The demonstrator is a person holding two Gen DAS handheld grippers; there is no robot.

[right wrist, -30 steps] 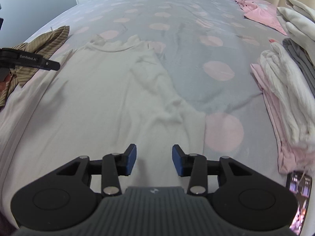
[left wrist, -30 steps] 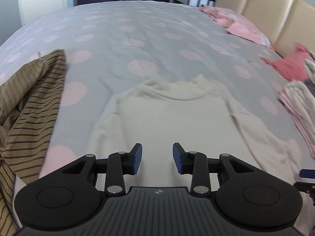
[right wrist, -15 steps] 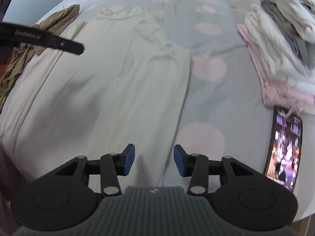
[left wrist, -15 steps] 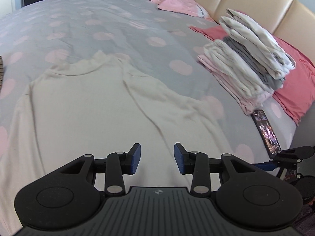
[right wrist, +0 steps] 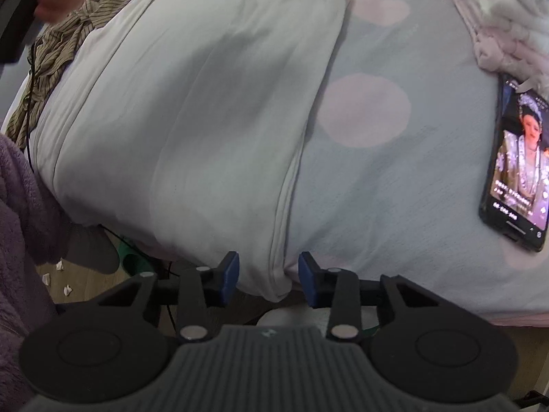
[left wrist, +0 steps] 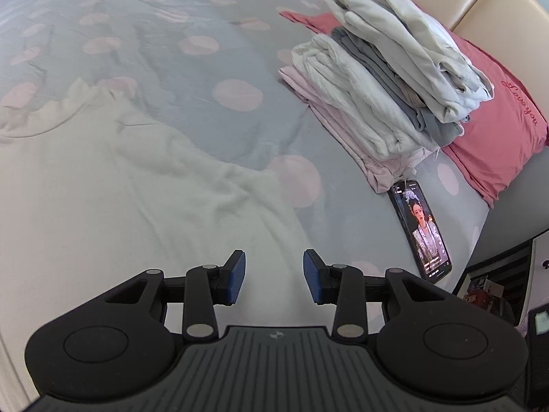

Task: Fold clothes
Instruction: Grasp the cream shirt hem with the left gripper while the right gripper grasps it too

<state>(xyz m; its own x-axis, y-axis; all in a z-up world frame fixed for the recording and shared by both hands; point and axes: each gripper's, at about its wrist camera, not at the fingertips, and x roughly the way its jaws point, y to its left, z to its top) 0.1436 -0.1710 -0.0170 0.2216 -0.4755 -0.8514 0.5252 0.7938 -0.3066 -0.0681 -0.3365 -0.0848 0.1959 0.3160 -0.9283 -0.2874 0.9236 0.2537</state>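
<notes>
Straddling the hem corner of the cream top (right wrist: pixel 192 110), the right claw (right wrist: pixel 268 276) sits spread and empty, dropped to the bed's near edge from its higher spot 1 second ago. The left claw (left wrist: pixel 274 276), also spread and holding nothing, has swung off the collar view and now hovers over the top's right flank, facing the folded stack (left wrist: pixel 387 79) and the phone (left wrist: pixel 421 230). Both claws look set for the first fold, with the top lying flat on the dotted bedspread (left wrist: pixel 192 27), unfolded.
</notes>
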